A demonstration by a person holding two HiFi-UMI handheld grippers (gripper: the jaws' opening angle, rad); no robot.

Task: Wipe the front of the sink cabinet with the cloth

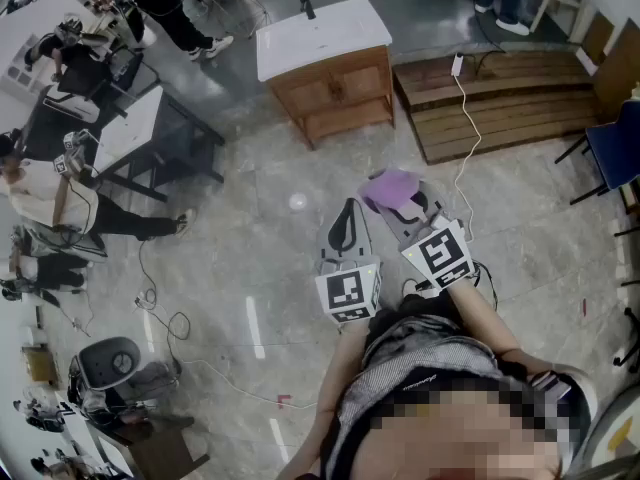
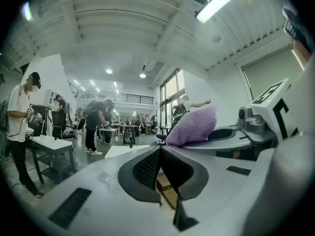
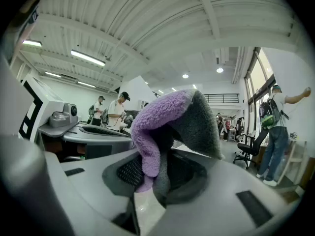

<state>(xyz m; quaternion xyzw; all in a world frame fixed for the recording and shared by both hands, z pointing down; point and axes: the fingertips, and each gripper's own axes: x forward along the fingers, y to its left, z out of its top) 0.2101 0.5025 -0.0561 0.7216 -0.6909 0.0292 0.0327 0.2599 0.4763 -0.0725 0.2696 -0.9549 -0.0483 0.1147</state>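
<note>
Now: right gripper (image 3: 156, 173) fingers pinch cloth (image 3: 167, 117), ready for wiping; left gripper (image 2: 160, 154) fingers together, empty; sink cabinet (image 1: 335, 88) well apart, approach likely needed.

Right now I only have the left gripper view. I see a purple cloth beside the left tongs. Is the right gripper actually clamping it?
Observer: Yes. The right gripper view shows the cloth pinched between the tongs of the right gripper, folded over above them.
Operator: Touching the cabinet yet?
Observer: No. In the head view the sink cabinet stands ahead, with a stretch of floor between it and the cloth.
Operator: Anything lying near the path?
Observer: A white cable runs along the floor right of the grippers, toward a wooden platform.
</note>
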